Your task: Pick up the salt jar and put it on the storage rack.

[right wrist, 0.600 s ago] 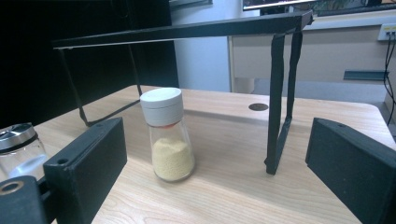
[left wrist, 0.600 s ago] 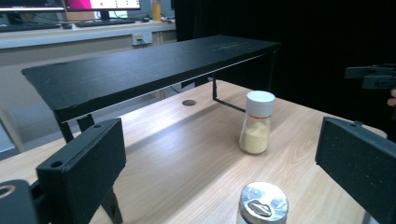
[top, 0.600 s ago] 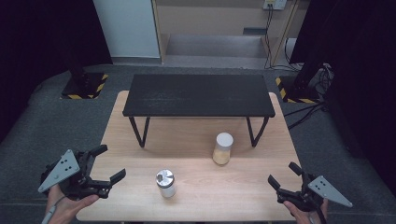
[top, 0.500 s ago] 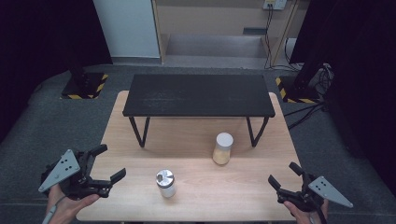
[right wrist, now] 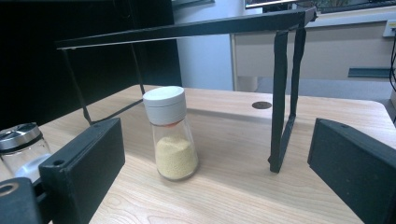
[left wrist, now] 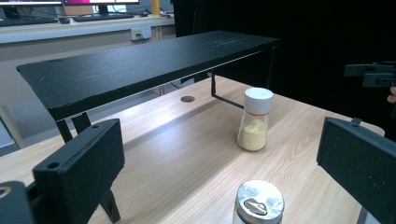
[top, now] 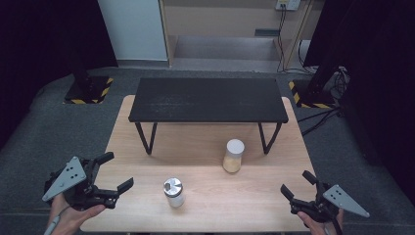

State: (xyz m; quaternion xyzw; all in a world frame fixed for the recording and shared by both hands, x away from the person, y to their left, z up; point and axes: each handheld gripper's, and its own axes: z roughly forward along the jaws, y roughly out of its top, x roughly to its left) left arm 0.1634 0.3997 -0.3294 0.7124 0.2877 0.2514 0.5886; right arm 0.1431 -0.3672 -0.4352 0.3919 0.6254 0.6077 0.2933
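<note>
A white-capped jar of yellow powder (top: 233, 155) (left wrist: 254, 120) (right wrist: 170, 133) stands on the wooden table (top: 205, 142), just in front of the black shelf (top: 208, 100). A clear glass jar with a silver lid (top: 173, 192) (left wrist: 259, 203) (right wrist: 21, 147) stands nearer the front edge. My left gripper (top: 116, 170) (left wrist: 219, 177) hovers at the table's front left corner, open and empty, left of the silver-lidded jar. At the front right corner my right gripper (top: 297, 183) (right wrist: 217, 172) is open and empty and looks toward the yellow jar. The right gripper (left wrist: 371, 74) also appears far off in the left gripper view.
The black shelf (left wrist: 140, 65) (right wrist: 187, 28) stands on thin metal legs (right wrist: 282, 98) across the back half of the table. A small round hole (left wrist: 187, 99) (right wrist: 261, 105) sits in the tabletop under it. Grey floor surrounds the table.
</note>
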